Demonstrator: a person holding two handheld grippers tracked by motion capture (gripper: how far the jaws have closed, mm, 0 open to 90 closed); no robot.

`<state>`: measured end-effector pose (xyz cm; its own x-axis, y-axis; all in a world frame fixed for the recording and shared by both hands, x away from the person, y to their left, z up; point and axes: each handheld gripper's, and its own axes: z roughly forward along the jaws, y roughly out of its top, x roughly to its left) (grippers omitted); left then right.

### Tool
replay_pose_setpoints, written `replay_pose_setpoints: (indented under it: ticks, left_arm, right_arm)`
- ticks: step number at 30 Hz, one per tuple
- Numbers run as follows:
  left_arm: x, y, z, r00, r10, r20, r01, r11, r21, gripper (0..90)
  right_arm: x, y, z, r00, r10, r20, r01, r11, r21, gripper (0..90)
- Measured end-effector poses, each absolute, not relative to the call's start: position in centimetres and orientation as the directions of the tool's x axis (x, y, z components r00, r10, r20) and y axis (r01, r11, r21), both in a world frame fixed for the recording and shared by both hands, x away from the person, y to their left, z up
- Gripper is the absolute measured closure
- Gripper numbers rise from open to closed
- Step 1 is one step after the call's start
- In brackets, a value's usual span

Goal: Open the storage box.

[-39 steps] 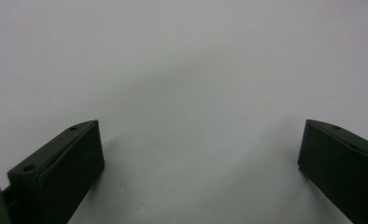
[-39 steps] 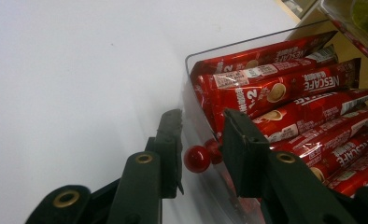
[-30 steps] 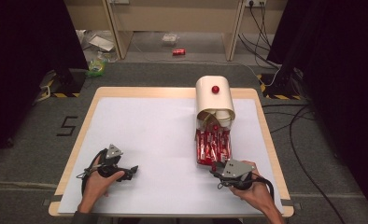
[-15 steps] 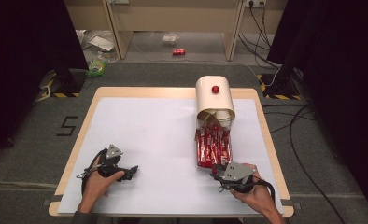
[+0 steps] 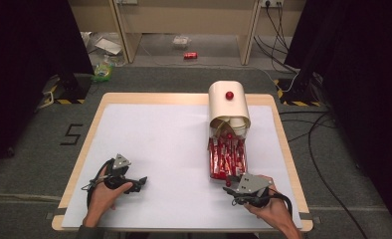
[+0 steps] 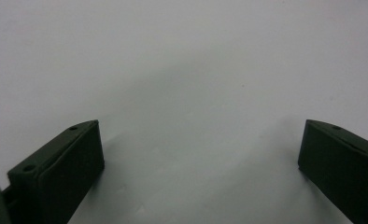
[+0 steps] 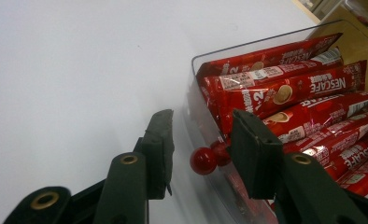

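A white mat covers the wooden table (image 5: pixel 100 107); grey carpet and cables lie around it, w/ a red can on the floor beyond. At the table's right side stands a cream box (image 5: pixel 228 105) w/ a red knob on top, and a clear drawer (image 5: pixel 227 158) is seen pulled out from under it toward the person, packed w/ red coffee sticks (image 7: pixel 285 88). The drawer's own red knob (image 7: pixel 203 160) sits at its near end, between the jaws of the right gripper (image 7: pixel 201 151); the jaws have just been opening and stand apart, w/ neither pad pressed on the knob, so it is judged released, or not yet gripped. For the step in hand, prob. sliding the drawer by that knob, the pads should be centred on the ball, not its thin stem, closed firmly, and the pull or push kept straight along the drawer's length and level w/ the table, so the box isn't dragged or tipped. The left gripper (image 6: pixel 198 154) rests over bare mat at the near left, jaws wide apart, nothing between; it could be used to steady the box if it shifts.
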<state>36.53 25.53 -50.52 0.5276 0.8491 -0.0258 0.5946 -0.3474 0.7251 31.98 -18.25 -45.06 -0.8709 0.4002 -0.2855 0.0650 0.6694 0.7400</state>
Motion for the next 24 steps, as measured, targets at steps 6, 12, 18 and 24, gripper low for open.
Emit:
replay_pose_setpoints:
  ticks: [6, 12, 18, 24]
  left_arm:
    - [36.5, 25.5, -50.5, 0.527, 0.849, -0.026, 0.595, -0.347, 0.725, 0.0]
    - [36.5, 25.5, -50.5, 0.528, 0.849, -0.026, 0.595, -0.347, 0.725, 0.0]
    - [36.5, 25.5, -50.5, 0.527, 0.849, -0.026, 0.595, -0.347, 0.725, 0.0]
    - [36.5, 25.5, -50.5, 0.527, 0.849, -0.026, 0.595, -0.347, 0.725, 0.0]
  right_arm:
    - [32.0, -18.3, -44.6, -0.860, 0.426, -0.280, 0.073, 0.647, 0.759, 57.4]
    - [32.0, -18.4, -44.5, -0.858, 0.442, -0.263, 0.090, 0.633, 0.769, 56.4]
    - [32.1, -18.6, -44.0, -0.843, 0.475, -0.251, 0.104, 0.603, 0.791, 56.1]
    - [32.3, -18.7, -43.8, -0.831, 0.501, -0.241, 0.121, 0.586, 0.801, 55.4]
